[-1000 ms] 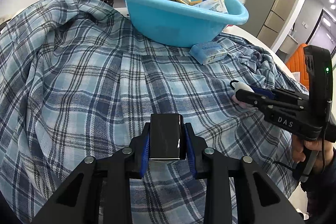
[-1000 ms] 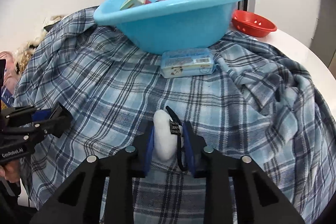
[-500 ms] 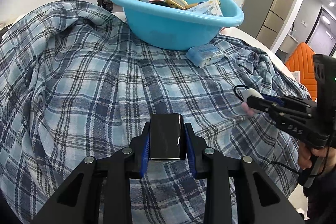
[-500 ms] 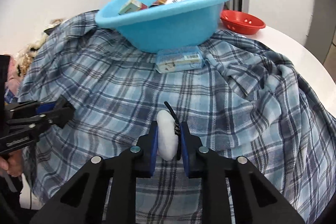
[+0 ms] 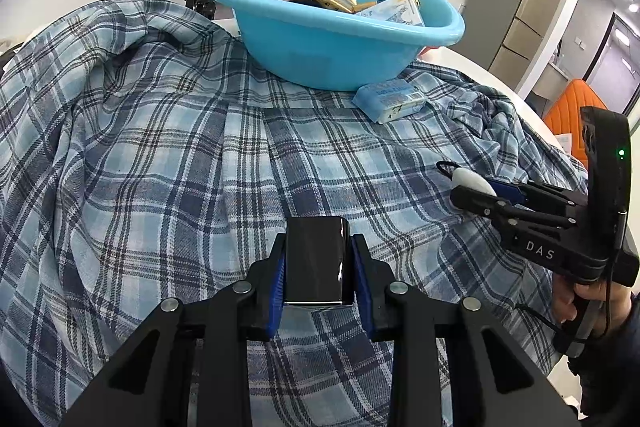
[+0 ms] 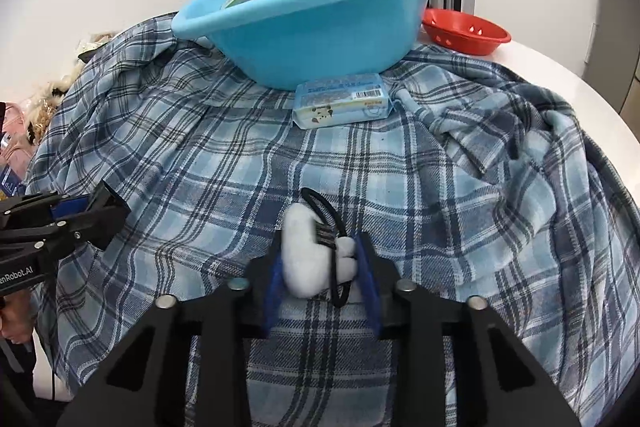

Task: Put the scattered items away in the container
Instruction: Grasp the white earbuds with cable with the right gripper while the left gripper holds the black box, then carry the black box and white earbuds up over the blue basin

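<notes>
Glossy black rectangular box (image 5: 315, 261), long axis pointing up-frame, clamped in left gripper (image 5: 318, 277); right gripper (image 6: 320, 273), marked "DAS", clamps white plush toy (image 6: 304, 259); lower centre.

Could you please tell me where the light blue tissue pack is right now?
The light blue tissue pack lies on the plaid cloth, against the near foot of the blue basin; in the left wrist view it sits at the basin's lower right.

A blue, white and navy plaid cloth (image 6: 460, 187) fills both frames; a light blue basin (image 6: 320, 39) sits at upper centre. A red bowl (image 6: 466, 32) shows at upper right of the right wrist view, beside a pale blue packet (image 6: 342, 105)
</notes>
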